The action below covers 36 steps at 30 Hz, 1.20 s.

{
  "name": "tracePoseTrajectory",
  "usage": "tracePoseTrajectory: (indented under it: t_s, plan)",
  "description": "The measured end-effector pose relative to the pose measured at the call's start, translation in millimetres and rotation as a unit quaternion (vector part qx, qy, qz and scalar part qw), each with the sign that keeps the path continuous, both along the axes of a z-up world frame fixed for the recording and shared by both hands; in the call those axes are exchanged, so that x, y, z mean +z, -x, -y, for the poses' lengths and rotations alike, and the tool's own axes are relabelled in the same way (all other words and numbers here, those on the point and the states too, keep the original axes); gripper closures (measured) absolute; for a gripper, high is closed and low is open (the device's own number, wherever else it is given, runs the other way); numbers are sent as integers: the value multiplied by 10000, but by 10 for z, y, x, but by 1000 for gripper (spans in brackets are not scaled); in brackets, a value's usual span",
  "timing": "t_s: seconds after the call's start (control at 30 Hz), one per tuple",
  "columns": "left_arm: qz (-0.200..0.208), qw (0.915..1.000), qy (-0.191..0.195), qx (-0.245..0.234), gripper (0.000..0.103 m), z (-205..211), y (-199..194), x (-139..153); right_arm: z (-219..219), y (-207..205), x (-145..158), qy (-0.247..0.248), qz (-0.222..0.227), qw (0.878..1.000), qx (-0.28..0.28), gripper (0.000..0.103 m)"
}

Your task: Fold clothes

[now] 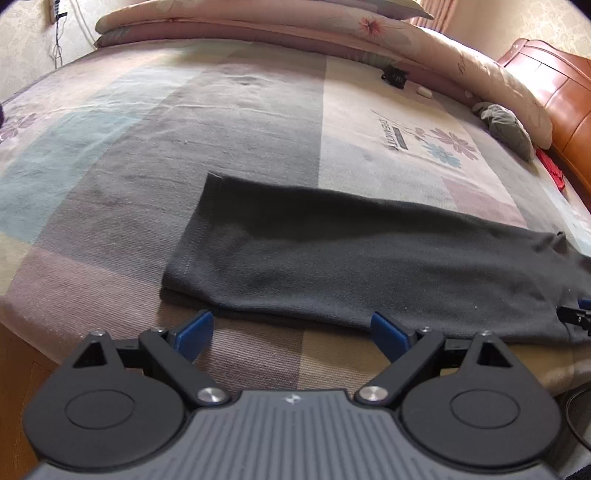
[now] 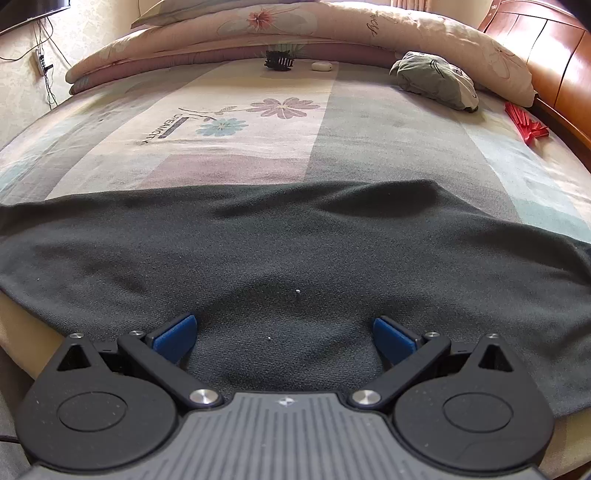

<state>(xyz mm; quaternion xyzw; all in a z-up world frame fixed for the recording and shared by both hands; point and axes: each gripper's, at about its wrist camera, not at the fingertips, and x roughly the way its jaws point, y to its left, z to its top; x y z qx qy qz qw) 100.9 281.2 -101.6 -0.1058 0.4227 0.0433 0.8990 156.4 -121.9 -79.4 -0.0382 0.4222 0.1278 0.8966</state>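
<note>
A dark grey garment lies flat across the near part of the bed, its hemmed end at the left. It fills the near half of the right wrist view. My left gripper is open and empty, its blue fingertips just short of the garment's near edge. My right gripper is open and empty, low over the garment with both fingertips above the cloth. The tip of the right gripper shows at the right edge of the left wrist view.
The bed sheet is striped with flower prints. A folded quilt lies along the far side. A grey-green bundle, a red fan, a black hair clip and a small white object lie near it. A wooden headboard stands at right.
</note>
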Motion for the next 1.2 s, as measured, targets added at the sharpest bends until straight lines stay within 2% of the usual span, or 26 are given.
tracePoseTrajectory:
  t_s: [0.1,0.27,0.67,0.97,1.07,1.2]
  plan:
    - [173,9998,-112,-4,11,-26,-77,130,-21,1,-2,54,-16,10000,-16,0]
    - [227,9989,-365,-184,11,89,-358,230,-30,9,-11,90,-3,10000,-1,0]
    - [153,9982,-214,-539,11,315,-876,85,-55,11,-11,200,-56,9998,5,0]
    - [69,9998,79,-154,11,15,-1018,-112,-57,0,-7,222,-97,9997,7,0]
    - [54,9997,210,86,11,-142,-967,-98,-47,5,-8,207,-86,9997,19,0]
    - [144,9994,176,242,11,-214,-812,58,-45,11,-11,218,-57,9997,58,0]
